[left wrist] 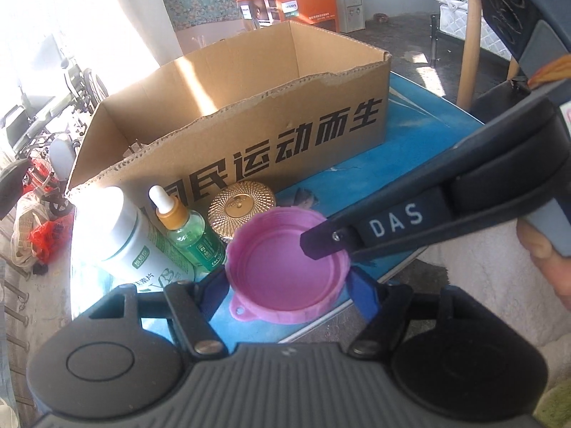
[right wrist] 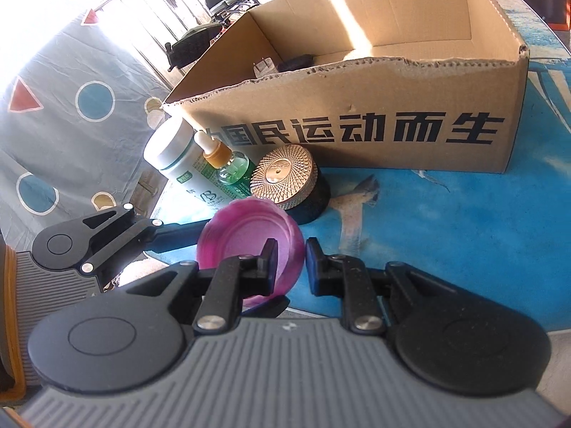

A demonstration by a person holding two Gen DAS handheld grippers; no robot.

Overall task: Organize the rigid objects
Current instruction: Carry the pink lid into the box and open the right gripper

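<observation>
**2 grippers, 1 pink lid between them**

Left wrist view: the left gripper point(left wrist: 287, 290) has its jaws spread across the pink lid point(left wrist: 285, 264), one blue pad on each side of the rim, so it's clamped on it from the outside. The right gripper point(left wrist: 323, 246) comes in from the right and its tip sits on the lid's far edge. Just behind the lid are a white bottle point(left wrist: 128, 235), a small green dropper bottle point(left wrist: 189, 228) and a gold-topped jar point(left wrist: 241, 207), all lined up against the front of the open cardboard box point(left wrist: 285, 132). Everything sits on a blue surface point(left wrist: 410, 164). Part of a hand point(left wrist: 546, 260) shows at the right edge.

Right wrist view: the right gripper point(right wrist: 291, 256) has its jaws nearly together, pinching the wall of the pink lid point(right wrist: 246, 242), one finger inside the lid, one outside. The lid is tipped up, hollow side facing the camera. Same white bottle point(right wrist: 175, 149), dropper bottle point(right wrist: 228, 164) and jar point(right wrist: 285, 182) stand beside the box point(right wrist: 357, 125).
</observation>
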